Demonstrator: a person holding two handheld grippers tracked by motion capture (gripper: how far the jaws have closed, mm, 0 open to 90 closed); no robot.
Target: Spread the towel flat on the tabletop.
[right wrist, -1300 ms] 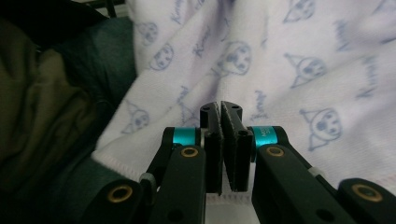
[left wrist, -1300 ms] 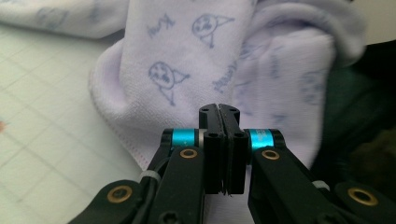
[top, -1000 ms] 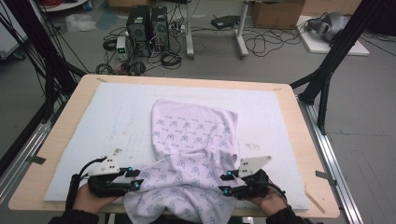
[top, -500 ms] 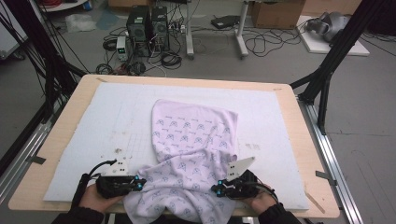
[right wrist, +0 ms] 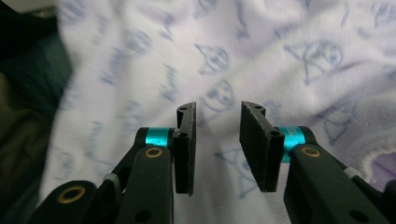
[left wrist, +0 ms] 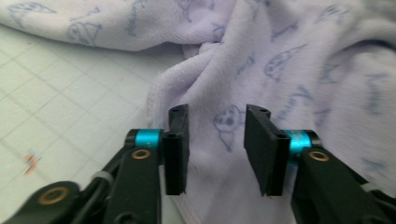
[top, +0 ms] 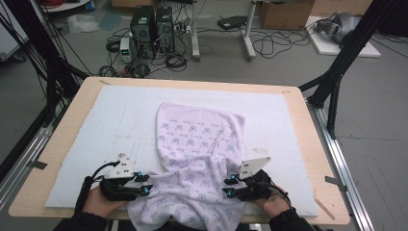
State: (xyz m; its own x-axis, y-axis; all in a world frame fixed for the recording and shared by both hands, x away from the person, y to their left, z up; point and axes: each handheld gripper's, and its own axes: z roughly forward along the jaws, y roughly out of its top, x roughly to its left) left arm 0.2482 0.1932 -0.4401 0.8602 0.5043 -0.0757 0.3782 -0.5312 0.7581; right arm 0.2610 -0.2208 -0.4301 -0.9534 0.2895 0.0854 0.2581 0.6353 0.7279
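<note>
A: Near edge first. Left gripper [top: 144, 183] and right gripper [top: 230, 186] both sit at the towel's [top: 199, 144] front corners. Half a second ago both were pinched shut on the cloth; their jaws have just been opening.

B: Confirmed in the left gripper view: the left gripper [left wrist: 215, 135] has its jaws parted, the towel [left wrist: 289, 70] lying under the gap, pads not pressing it. Same in the right gripper view: the right gripper [right wrist: 217, 140] has its jaws apart over the printed towel [right wrist: 261, 46].

A: So nothing is held. My reading: the near hem was just let go, and this step looks finished.

B: Farther out, the towel lies doubled on the white mat [top: 96, 125], front edge hanging past the table [top: 317, 144] rim, rear edge rounded, mid-mat.

A: Next likely a regrip.
</note>
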